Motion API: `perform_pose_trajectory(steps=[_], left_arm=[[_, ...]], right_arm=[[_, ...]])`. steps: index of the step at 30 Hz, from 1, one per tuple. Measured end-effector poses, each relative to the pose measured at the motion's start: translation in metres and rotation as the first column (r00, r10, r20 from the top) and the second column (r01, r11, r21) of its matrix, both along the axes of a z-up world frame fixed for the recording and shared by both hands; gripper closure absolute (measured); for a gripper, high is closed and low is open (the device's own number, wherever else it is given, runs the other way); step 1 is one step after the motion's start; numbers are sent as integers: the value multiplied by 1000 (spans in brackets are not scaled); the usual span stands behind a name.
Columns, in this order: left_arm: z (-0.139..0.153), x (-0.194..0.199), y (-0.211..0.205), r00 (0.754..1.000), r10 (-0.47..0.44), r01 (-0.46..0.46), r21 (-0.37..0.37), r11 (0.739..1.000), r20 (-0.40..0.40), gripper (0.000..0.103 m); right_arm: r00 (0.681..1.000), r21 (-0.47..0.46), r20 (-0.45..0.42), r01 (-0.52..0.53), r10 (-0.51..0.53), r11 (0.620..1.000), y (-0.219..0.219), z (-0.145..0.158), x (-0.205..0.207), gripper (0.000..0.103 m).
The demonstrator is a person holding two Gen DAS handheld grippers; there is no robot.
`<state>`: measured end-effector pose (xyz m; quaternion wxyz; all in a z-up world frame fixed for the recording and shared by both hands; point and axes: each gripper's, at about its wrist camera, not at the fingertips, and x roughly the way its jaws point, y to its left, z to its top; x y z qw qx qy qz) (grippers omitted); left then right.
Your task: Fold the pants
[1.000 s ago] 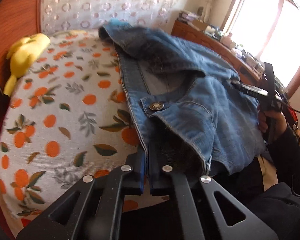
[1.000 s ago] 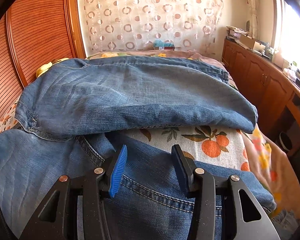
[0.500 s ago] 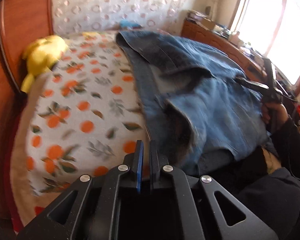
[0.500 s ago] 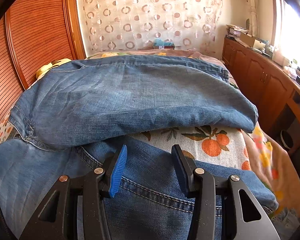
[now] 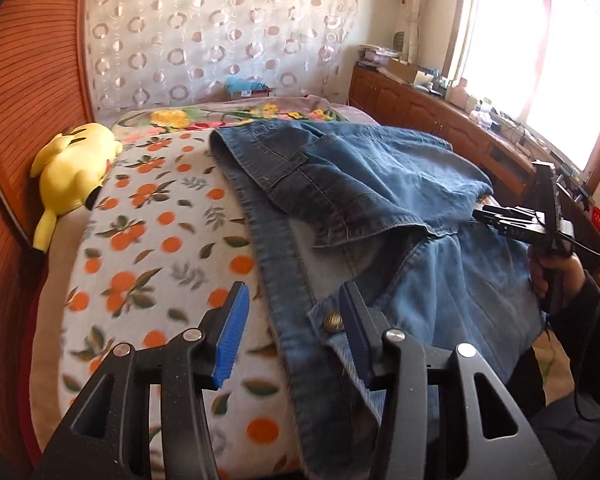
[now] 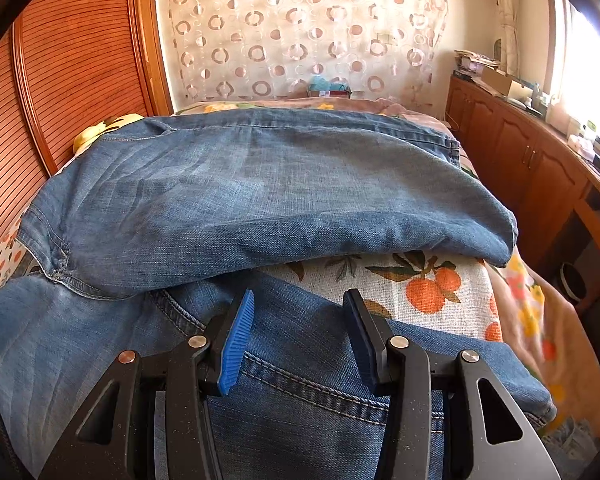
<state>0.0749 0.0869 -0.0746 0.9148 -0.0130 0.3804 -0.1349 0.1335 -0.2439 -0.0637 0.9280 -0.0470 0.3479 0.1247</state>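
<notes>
At the bed's near edge, left gripper fingers just opened, waistband released beneath; right gripper fingers apart over denim. Jeans lie half-folded beyond, likely awaiting the next fold.

Sunlit window above wooden cabinets; circle-patterned curtain behind the bed, slatted wood panel beside it.

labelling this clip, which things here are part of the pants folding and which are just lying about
Part of the job: jeans, left gripper, right gripper, bed cover they lie on.

Just lying about: yellow plush toy, blue box at the bed's far end, clutter on the cabinet.
</notes>
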Motion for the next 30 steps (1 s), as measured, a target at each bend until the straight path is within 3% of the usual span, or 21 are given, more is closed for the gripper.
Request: perform_pose_trajectory(steps=[5,12,17,19,24,30], left_arm=[[-23,25,-18,995,-67,68,9,998,-74,58],[-48,28,-31,980,-121,122,-2,993,-158,64],[-49,20,-38,985,-116,122,39,992,-131,64],[-48,19,-38,984,-127,131,21,991,-126,81],[-31,11,-36,990,-126,125,-16,992,-60,95],[1,31,-20,998,-54,54,-5,999,19,102]], right_arm=[[1000,1,-2,-1,1,1000,0,0,0,55],[1000,1,-1,0,0,1000,1,0,0,55],[1000,1,-1,-1,1,1000,0,0,0,55],[1000,1,-2,-1,1,1000,0,0,0,55],[1000,7,-6,-4,4,1000,-3,-1,0,55],[1000,7,-6,-4,4,1000,-4,-1,1,55]])
